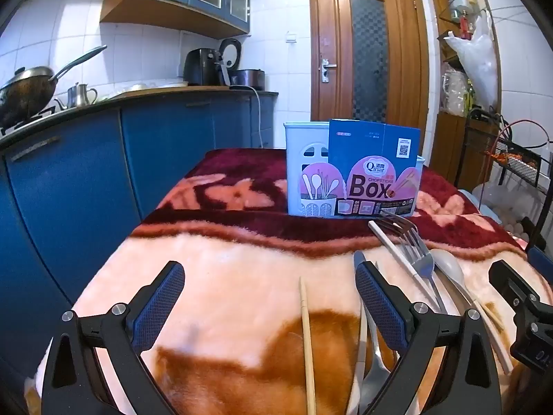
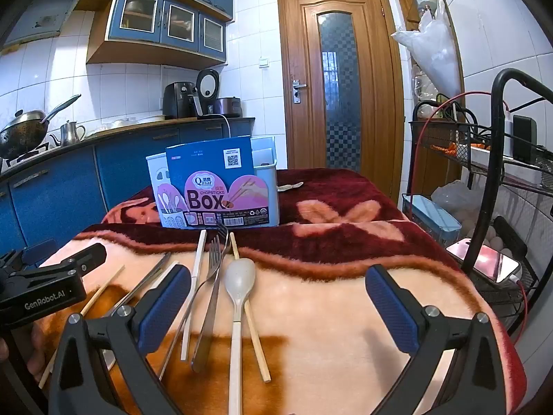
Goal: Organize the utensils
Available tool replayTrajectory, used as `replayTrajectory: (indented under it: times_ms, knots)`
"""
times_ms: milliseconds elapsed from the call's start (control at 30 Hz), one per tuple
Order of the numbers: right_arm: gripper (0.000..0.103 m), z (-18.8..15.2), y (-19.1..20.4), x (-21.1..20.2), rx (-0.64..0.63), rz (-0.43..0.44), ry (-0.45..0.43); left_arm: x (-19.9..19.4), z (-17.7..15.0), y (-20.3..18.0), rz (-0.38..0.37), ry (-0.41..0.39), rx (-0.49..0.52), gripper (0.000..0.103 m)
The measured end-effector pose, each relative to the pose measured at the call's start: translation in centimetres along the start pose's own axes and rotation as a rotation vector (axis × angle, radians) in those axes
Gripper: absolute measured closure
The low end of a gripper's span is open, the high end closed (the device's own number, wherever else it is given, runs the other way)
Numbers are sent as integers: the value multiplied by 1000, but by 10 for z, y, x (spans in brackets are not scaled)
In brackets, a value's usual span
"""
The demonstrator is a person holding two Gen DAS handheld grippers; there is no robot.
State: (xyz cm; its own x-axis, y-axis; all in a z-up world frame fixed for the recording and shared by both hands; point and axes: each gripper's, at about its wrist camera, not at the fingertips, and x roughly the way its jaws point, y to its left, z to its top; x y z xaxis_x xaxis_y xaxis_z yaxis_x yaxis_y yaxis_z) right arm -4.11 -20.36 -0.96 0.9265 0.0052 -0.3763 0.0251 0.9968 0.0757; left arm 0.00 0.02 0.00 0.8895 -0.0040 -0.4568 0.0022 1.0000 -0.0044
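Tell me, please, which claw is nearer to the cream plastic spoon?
Right. The right claw is open with the cream plastic spoon lying between its fingers; the left claw is open further left.

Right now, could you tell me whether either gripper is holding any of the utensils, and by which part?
Nothing is held. The left gripper and right gripper are both wide open above the blanket; the utensils lie loose on it.

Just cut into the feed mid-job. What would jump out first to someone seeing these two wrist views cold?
The pale utensil holder with its bright blue and pink "Chopsticks Box" card stands upright at the blanket's far, dark red end. Nearer lies a loose heap of cutlery on the pink part of the blanket: a white spoon, a metal fork and wooden chopsticks. The left gripper and right gripper are both wide open and hold nothing.
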Motion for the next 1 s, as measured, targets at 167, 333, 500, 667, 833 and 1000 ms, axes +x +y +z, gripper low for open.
replayTrajectory:
  times_ms: [167,333,500,667,833,1000]
  knots:
    - [0,0,-1,0,1,1,-1,0,0,0,0,-1,2,4]
    - [0,0,0,0,-1,0,-1,0,0,1,-2,1,-1,4]
    - [0,-1,0,0,4,1,0,0,0,0,0,4,-1,4]
    - [0,-1,-1,1,6,1,1,0,0,0,0,4,-1,4]
    - [0,-1,-1,1,8,2,2,0,0,0,0,5,0,4]
    - [0,-1,-1,1,10,3,3,0,0,0,1,5,0,4]
